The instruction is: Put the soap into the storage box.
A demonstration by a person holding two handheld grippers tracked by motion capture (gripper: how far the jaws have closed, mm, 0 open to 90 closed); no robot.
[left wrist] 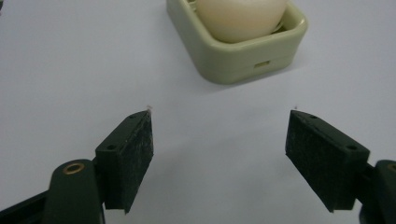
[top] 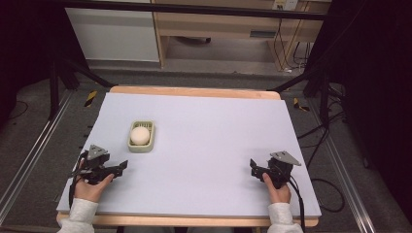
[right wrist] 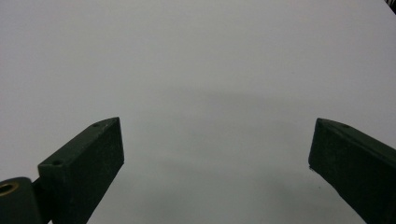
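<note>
A pale green soap dish (top: pixel 142 145) sits on the left half of the table and holds a cream, rounded bar of soap (top: pixel 140 135). My left gripper (top: pixel 121 166) rests near the front left edge, a short way in front of the dish, with its jaws wide apart and nothing between them. In the left gripper view the dish (left wrist: pixel 243 60) and the soap (left wrist: pixel 240 16) lie just beyond the gripper (left wrist: pixel 219 114). My right gripper (top: pixel 252 165) is at the front right, open and holding nothing. The right gripper (right wrist: pixel 215 123) looks over bare table.
A light lilac mat (top: pixel 209 136) covers the wooden table. Black frame legs, cables and floor rails surround it, and wooden furniture stands at the back.
</note>
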